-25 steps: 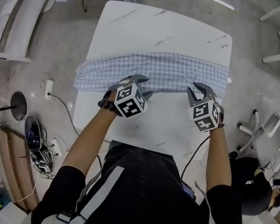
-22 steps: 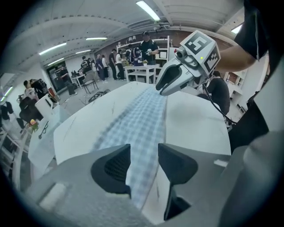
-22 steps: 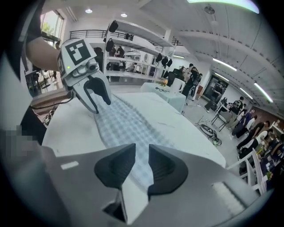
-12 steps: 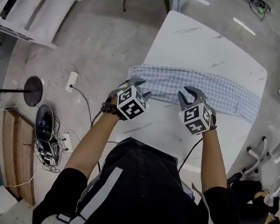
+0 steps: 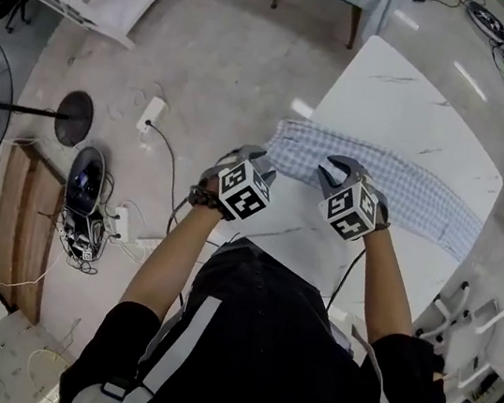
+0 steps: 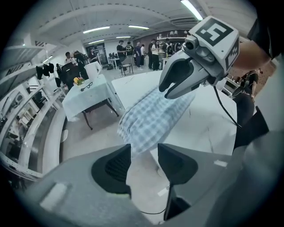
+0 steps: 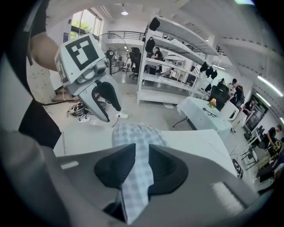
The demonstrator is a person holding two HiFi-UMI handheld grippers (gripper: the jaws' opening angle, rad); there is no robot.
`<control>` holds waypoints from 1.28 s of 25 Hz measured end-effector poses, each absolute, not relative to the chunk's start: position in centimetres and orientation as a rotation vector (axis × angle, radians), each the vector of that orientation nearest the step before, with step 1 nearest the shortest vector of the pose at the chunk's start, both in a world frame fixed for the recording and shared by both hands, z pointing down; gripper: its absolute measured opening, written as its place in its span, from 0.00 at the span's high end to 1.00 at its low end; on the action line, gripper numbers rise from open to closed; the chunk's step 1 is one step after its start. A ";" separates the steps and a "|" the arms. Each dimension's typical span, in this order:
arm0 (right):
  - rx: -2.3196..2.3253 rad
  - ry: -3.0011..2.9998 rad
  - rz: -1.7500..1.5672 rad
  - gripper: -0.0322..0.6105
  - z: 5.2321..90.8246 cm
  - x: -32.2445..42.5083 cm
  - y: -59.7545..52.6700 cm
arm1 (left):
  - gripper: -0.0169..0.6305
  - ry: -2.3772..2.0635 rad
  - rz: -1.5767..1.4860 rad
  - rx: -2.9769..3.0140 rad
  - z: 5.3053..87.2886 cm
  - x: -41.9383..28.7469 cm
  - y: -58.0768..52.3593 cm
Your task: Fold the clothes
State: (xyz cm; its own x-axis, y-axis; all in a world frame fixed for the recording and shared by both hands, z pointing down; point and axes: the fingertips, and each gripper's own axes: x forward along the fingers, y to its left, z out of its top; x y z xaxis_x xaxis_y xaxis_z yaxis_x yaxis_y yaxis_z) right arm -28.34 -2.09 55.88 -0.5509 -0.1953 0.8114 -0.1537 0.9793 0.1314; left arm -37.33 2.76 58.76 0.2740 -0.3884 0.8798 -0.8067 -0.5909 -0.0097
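Checked garment, already a long folded band, lies across the white marble table in the head view. The left gripper and the right gripper are both gathered at the band's left end. The lengthwise folds look done. The next move is likely to take this end at its two corners and carry it over towards the far end, which calls for an even grip through all the layers. That far end thins out near the table's other edge, so its outline is hard to read.

In the left gripper view its jaws stand moderately apart and hold nothing. The garment's end lies just ahead of them, at or slightly over the table edge; which, I cannot tell.

In the right gripper view the jaws are narrow. The band shows through the gap and runs on beneath, flat and unbunched, so I judge it is not pinched. Whether this is a shirt or trousers stays unclear.
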 end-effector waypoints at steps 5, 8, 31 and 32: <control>0.177 -2.169 -0.045 0.79 56.8 -30.4 -1.0 | 0.68 -1.074 1.137 2.031 60.2 -39.4 3.2; 0.174 -2.168 -0.020 0.79 57.6 -30.5 -0.9 | 0.68 -1.119 0.838 1.918 60.2 -39.7 3.0; 0.194 -2.145 0.031 0.79 58.3 -30.8 -0.3 | 0.55 -0.826 -0.196 1.341 65.1 -37.5 2.0; 0.201 -2.140 0.036 0.79 58.3 -30.6 -0.3 | 0.55 -0.801 -0.207 1.344 65.3 -37.3 2.0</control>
